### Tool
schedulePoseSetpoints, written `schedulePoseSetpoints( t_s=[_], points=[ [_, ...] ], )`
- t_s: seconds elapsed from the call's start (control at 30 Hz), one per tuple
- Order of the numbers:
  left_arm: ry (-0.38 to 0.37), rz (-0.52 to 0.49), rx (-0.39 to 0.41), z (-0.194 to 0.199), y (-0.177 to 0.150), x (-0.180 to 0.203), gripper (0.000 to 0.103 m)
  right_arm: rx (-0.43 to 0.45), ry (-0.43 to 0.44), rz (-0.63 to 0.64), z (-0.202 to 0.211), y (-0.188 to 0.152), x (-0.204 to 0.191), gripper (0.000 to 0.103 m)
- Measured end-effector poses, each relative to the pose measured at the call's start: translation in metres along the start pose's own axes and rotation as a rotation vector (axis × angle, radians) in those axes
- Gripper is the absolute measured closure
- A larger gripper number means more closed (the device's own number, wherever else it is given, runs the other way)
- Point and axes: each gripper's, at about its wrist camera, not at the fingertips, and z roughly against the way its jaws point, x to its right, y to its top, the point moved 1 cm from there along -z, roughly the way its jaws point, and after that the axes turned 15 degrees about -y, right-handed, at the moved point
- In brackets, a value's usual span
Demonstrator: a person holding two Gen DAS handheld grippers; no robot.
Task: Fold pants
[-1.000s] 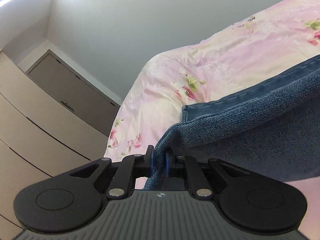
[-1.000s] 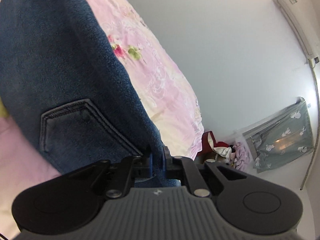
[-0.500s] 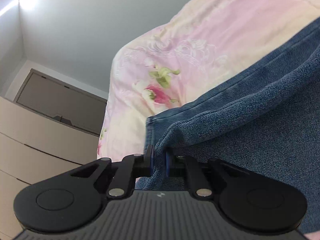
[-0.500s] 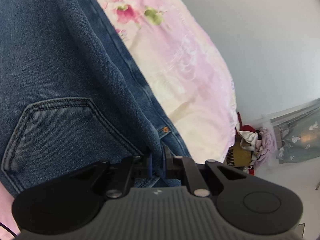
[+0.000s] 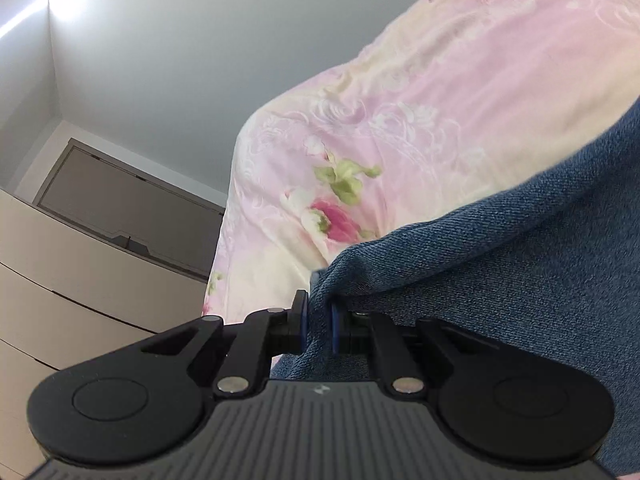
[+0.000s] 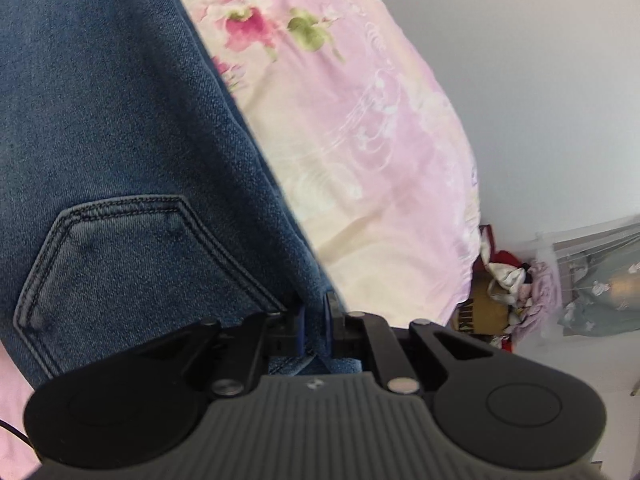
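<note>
Both tools are pinching the denim pants (image 5: pixel 500 280): the left tool (image 5: pixel 318 326) clamps a bunched edge, the right tool (image 6: pixel 314 330) an edge beside the back pocket (image 6: pixel 132 272). The pants hang just above the floral bed (image 5: pixel 400 152), so this looks like a fold in mid-carry. The next move probably calls for lowering both edges evenly onto the bed, then letting go.

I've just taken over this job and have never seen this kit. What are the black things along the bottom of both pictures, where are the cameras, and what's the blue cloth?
Each picture comes from a camera on a hand-held two-finger gripper, looking forward along its fingers; a person carries one in each hand. The black parts are the grippers themselves. The left gripper is shut on an edge of the jeans. The right gripper is shut on the jeans near a back pocket. Behind lies a bed with a pink floral bedspread.
</note>
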Motion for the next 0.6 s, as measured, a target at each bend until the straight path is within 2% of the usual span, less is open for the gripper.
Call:
schedulePoseSetpoints(
  t_s=[0.2,0.4,0.5,0.57,0.6],
  points=[
    [-0.037,-0.018,-0.001,-0.021,0.016,0.006,0.091,-0.049,0.032,0.009,-0.033,0.013,-0.014,0.1],
    [-0.071,-0.044,-0.072,-0.064,0.02,0.021,0.091,-0.083,0.065,0.021,-0.069,0.02,-0.032,0.1],
    [-0.083,-0.037,-0.08,-0.079,0.015,0.026,0.09,-0.091,0.093,0.014,-0.078,0.023,-0.031,0.099],
    [-0.086,-0.016,-0.08,-0.085,0.011,0.029,0.089,-0.096,0.103,0.009,-0.083,0.025,-0.03,0.098],
    [-0.079,-0.017,-0.08,-0.088,0.01,0.032,0.083,-0.098,0.104,0.005,-0.085,0.026,-0.03,0.098]
  ],
)
